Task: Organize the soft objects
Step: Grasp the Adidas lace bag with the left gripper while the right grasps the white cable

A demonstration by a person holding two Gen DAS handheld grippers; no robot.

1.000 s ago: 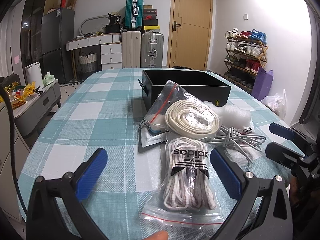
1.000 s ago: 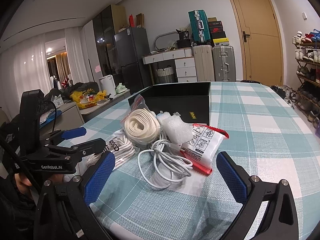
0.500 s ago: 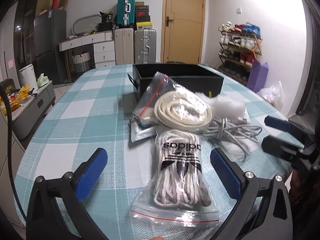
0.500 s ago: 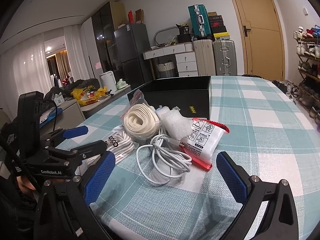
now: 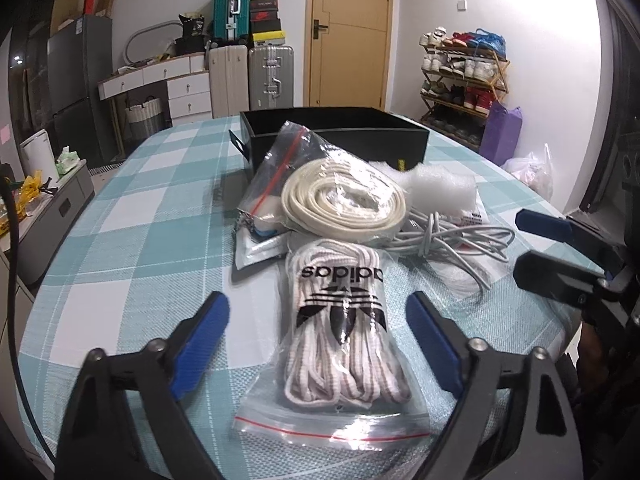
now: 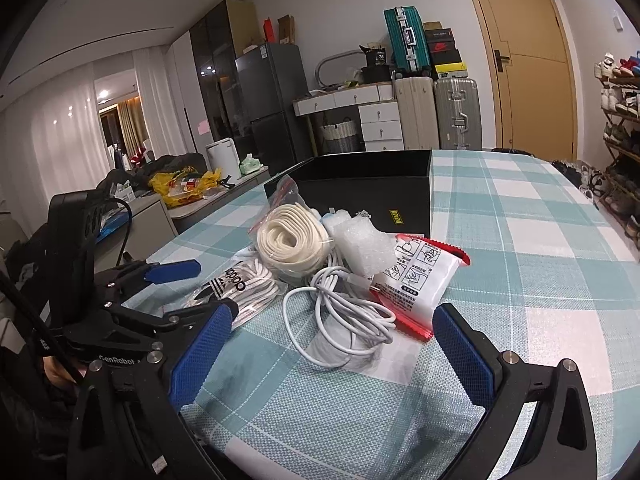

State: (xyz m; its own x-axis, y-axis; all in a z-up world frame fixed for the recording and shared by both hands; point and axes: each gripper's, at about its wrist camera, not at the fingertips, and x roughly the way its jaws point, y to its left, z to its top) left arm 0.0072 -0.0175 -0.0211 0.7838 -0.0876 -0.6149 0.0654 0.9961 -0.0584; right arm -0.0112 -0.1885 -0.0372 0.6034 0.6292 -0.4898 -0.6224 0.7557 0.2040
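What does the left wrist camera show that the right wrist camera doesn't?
Only the left wrist view shows the whole zip bag of adidas laces lying between the open blue pads of the left hand-held gripper, plus the purple bag by the shoe rack. Only the right wrist view shows the front of the red-and-white packet and the yellow bag. Both show the black box, cream coil, white cable and checked tablecloth.
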